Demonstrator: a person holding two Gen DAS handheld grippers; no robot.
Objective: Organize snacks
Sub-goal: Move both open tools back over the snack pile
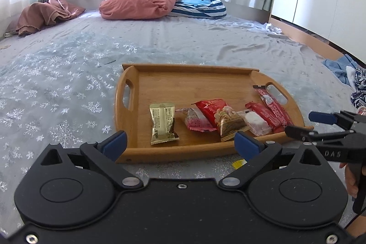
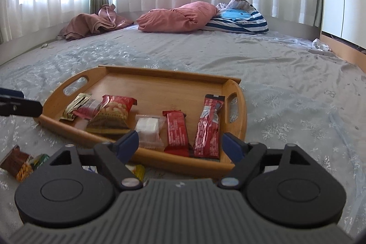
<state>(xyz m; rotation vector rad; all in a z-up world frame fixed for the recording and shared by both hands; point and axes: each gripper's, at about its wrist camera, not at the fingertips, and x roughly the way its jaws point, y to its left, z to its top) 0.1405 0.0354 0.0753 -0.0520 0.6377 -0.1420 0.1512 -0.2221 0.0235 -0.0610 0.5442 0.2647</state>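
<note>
A wooden tray (image 1: 194,81) (image 2: 160,86) lies on the bed and holds several snacks along its near side. From left they are a gold packet (image 1: 162,123) (image 2: 76,105), a pink packet (image 1: 197,121), a red peanut bag (image 1: 223,116) (image 2: 113,112), a clear-wrapped white cake (image 1: 255,121) (image 2: 148,127) and two red bars (image 1: 273,104) (image 2: 209,125). My left gripper (image 1: 180,144) stands open just before the tray's near rim, nothing between its fingers. My right gripper (image 2: 180,143) is open and empty over the near rim, in front of the red bars; it also shows at the tray's right corner (image 1: 306,124).
Loose snacks lie on the sheet near the tray: a brown peanut pack (image 2: 19,164), a green one (image 2: 42,158) and a yellow wrapper (image 1: 239,163) (image 2: 138,172). Pink pillows (image 1: 139,4) and a striped one (image 1: 201,4) lie at the bed's far end. Clothes (image 1: 350,74) sit at right.
</note>
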